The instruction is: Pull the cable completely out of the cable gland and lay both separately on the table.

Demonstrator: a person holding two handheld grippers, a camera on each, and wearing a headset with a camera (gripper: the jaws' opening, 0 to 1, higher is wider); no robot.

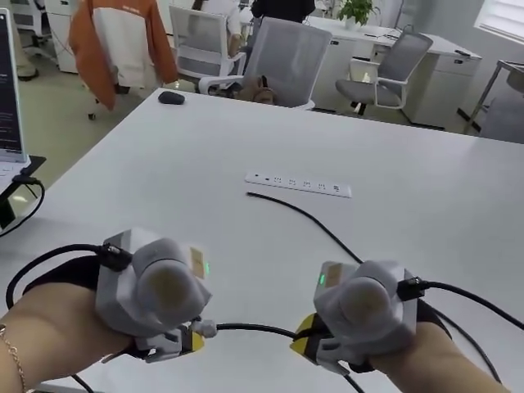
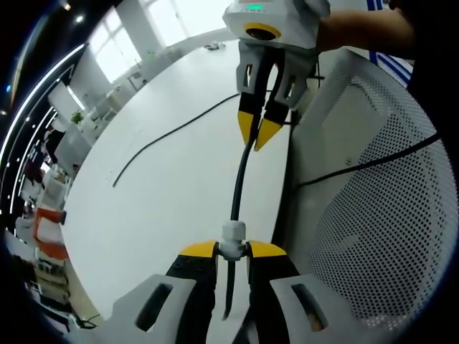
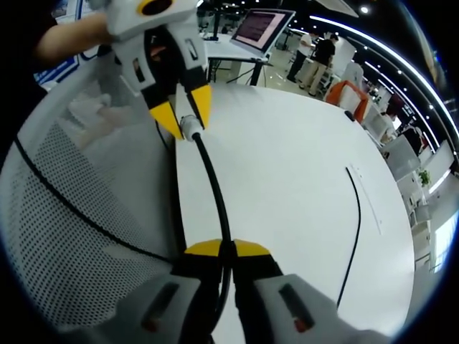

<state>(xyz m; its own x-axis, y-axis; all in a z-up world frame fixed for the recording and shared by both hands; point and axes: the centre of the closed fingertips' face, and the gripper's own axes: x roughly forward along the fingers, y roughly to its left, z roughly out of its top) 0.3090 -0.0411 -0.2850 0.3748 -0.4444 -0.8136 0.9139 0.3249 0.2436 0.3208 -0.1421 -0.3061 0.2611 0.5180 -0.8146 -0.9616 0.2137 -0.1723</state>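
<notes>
A black cable (image 1: 255, 329) stretches between my two grippers just above the white table (image 1: 246, 139) at its near edge. My left gripper (image 1: 195, 336) is shut on the white cable gland (image 1: 205, 329). In the left gripper view the gland (image 2: 233, 240) sits between the yellow tips of the left gripper (image 2: 233, 251), with the cable (image 2: 240, 179) running through it toward the right gripper (image 2: 259, 132). My right gripper (image 1: 304, 336) is shut on the cable. In the right gripper view the right gripper (image 3: 226, 249) pinches the cable (image 3: 214, 190), which leads up to the gland (image 3: 188, 127).
A white power strip (image 1: 298, 184) lies mid-table, with a second black cable (image 1: 311, 221) trailing from near it toward the right gripper. A mouse (image 1: 171, 97) sits at the far edge and a laptop (image 1: 10, 106) at the left. Office chairs (image 1: 286, 61) stand behind the table.
</notes>
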